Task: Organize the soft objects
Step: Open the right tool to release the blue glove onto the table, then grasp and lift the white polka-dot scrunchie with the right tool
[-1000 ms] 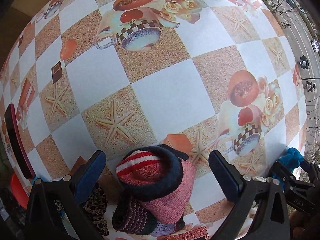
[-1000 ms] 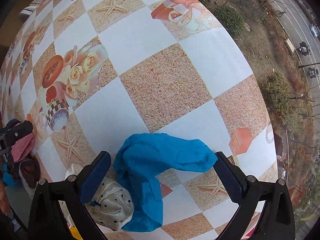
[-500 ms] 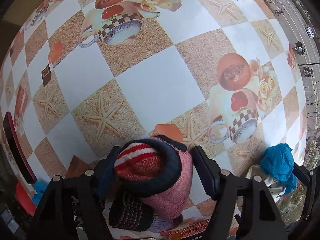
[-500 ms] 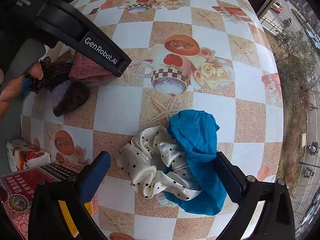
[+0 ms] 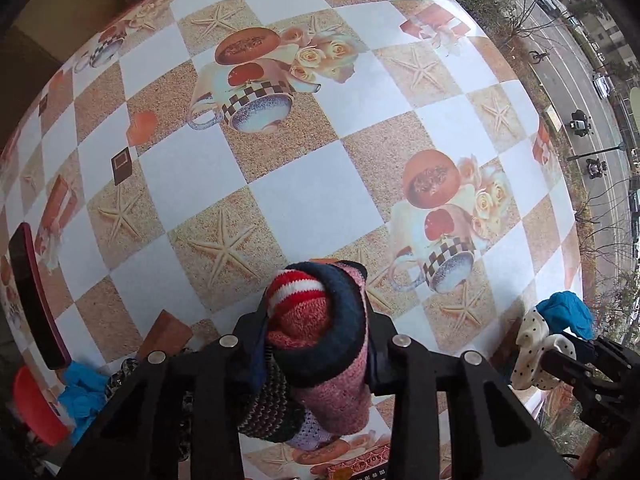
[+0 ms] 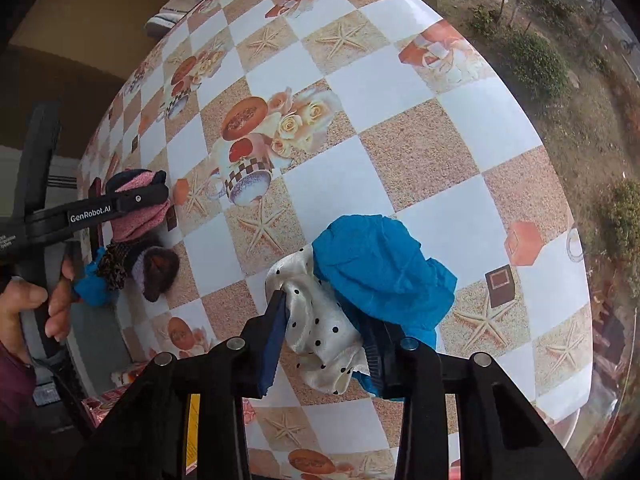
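**Both claws loaded, nothing sorted yet**

Left claw (image 5: 316, 344) is closing on the knit bundle (image 5: 320, 336), which sits right between its jaws and trails back underneath. Right claw (image 6: 324, 332) is closing on the dotted scrunchie (image 6: 316, 320), with the blue cloth (image 6: 380, 272) bunched just ahead. The worktop (image 6: 420, 92) lies clear ahead of both, I'd guess for drop-off.

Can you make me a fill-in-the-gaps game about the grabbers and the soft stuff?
1. The left gripper squeezes a knitted bundle with red and ____ stripes.
2. The right gripper pinches a ____ cloth and a dotted cloth.
3. The dotted cloth's dots are ____.

Missing words: white; blue; black
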### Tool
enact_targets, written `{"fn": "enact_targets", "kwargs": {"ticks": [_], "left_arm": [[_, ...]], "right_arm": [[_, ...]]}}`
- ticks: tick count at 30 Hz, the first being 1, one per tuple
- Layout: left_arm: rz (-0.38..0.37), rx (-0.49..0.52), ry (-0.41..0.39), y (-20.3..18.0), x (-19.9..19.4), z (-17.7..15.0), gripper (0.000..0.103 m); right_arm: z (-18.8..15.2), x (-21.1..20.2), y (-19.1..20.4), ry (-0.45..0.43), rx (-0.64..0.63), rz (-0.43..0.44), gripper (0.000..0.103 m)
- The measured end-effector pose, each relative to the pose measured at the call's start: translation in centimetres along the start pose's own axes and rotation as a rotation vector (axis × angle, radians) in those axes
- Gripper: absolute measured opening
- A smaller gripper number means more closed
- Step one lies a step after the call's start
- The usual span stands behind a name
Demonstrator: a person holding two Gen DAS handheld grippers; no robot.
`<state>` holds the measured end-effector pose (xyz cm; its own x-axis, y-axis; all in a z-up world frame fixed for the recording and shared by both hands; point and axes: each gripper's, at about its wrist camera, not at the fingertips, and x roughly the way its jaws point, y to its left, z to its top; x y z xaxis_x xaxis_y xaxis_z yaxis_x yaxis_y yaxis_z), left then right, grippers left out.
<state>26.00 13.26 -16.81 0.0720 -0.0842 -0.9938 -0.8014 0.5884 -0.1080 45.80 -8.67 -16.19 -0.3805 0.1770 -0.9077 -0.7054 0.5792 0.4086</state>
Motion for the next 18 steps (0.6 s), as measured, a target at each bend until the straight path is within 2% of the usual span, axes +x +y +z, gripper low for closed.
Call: {"fn": "enact_targets", "kwargs": {"ticks": [2,5,6,7,8,9,10,12,15,18], "left_arm": [[-0.005,0.009,-0.018,0.2,-0.9,-0.4,0.039],[0.004,0.028,-0.044,0.4,-2.7,-0.9,0.039],[0.007,0.033,-0.051,0.4,-3.1,-1.1,0.039],[0.009,0.036,-0.056,0.4,-3.5,-1.2,0.039],[0.01,0.04,-0.061,0.5,-3.8,-1.4,0.039],[0.013,0.042,-0.064,0.5,-4.1,-1.6,0.039],[0.014,0.043,-0.067,0.6,-4.4,-1.8,0.039],[0.017,0.045,-0.07,0.8,-4.7,-2.0,0.039],[0.023,0.047,-0.074,0.6,-4.1,-2.5,0.039],[0.032,0.049,-0.081,0.5,-4.5,-2.8,0.039]], "right_arm": [[0.0,-1.3,-2.3,-0.016,0.147,0.193,0.038],[-0.3,-1.8,-2.5,-0.039,0.277,0.389,0.038],[-0.5,-1.6,-2.4,-0.036,0.31,0.424,0.043],[-0.3,-1.6,-1.6,-0.043,0.312,0.402,0.048],[-0.5,-2.2,-1.5,-0.054,0.283,0.353,0.048],[-0.6,-2.5,-0.9,-0.059,0.242,0.267,0.048],[-0.1,-2.4,0.1,-0.062,0.187,0.16,0.059],[-0.3,-2.5,0.9,-0.061,0.078,0.011,0.082],[0.5,-1.2,3.8,-0.064,-0.08,-0.071,0.083],[1.9,2.9,7.3,-0.012,-0.253,-0.251,0.083]]}}
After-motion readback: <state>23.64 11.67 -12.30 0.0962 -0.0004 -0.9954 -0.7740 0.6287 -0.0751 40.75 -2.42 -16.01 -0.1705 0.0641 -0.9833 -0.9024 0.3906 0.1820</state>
